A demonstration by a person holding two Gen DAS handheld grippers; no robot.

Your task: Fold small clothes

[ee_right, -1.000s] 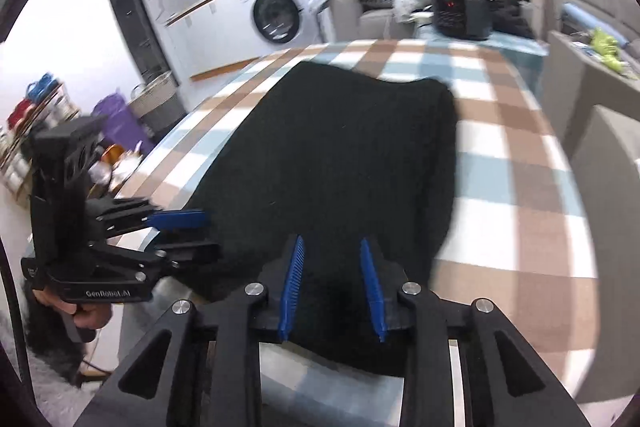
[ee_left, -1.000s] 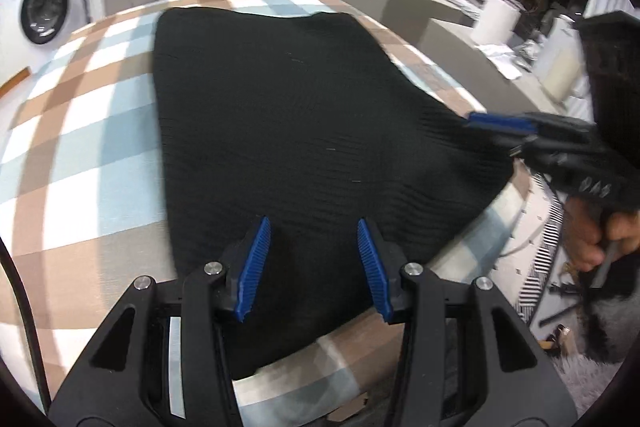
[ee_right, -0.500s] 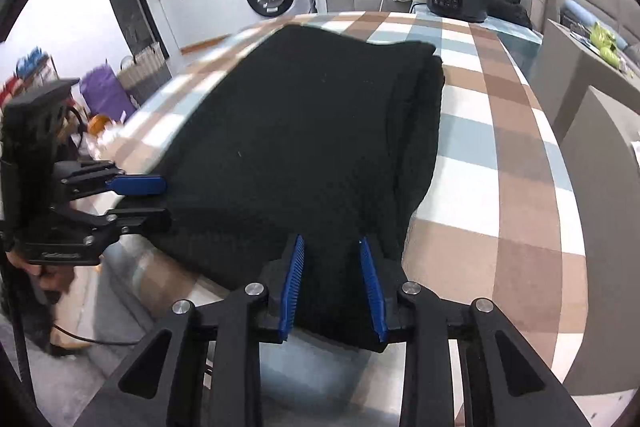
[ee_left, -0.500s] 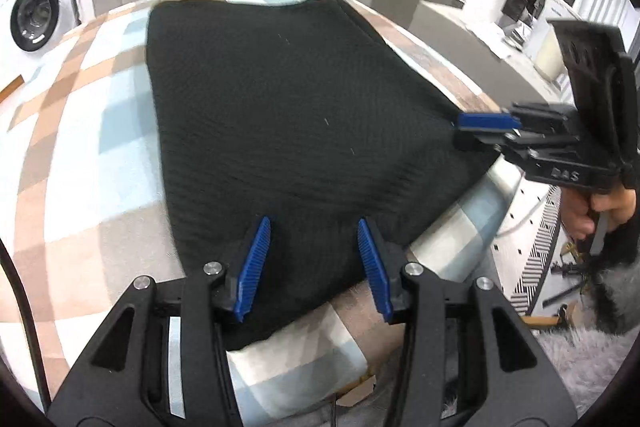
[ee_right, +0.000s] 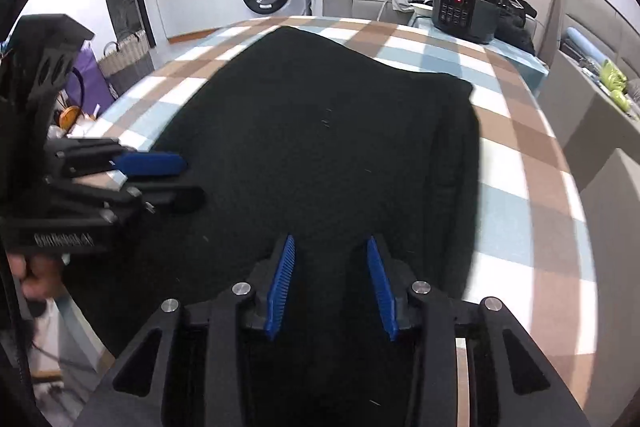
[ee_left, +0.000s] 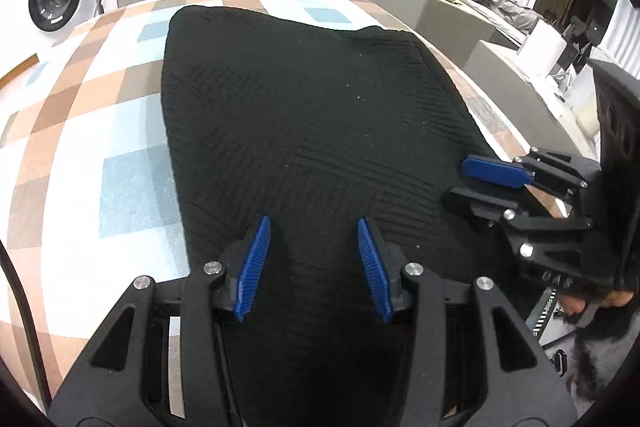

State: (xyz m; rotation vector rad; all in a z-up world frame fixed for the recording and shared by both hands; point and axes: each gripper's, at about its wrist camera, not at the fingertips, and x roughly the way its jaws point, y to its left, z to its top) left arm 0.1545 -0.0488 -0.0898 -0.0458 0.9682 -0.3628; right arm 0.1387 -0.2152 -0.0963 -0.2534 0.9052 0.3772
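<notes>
Two claws, my left gripper (ee_left: 312, 263) and right gripper (ee_right: 332, 283), stand half open and empty over the near hem at 6 o'clock of the black knit garment (ee_left: 304, 115), flat on the checked tablecloth (ee_left: 100, 131); I judge it soft, limp and light, best pinched at the hem corners.

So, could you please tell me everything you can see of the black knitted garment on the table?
The black ribbed-knit garment lies flat on the checked brown, blue and white tablecloth, its near edge reaching the table's front. The right-hand side looks doubled over. Both open grippers, left and right, hover at its near edge, gripping nothing.
</notes>
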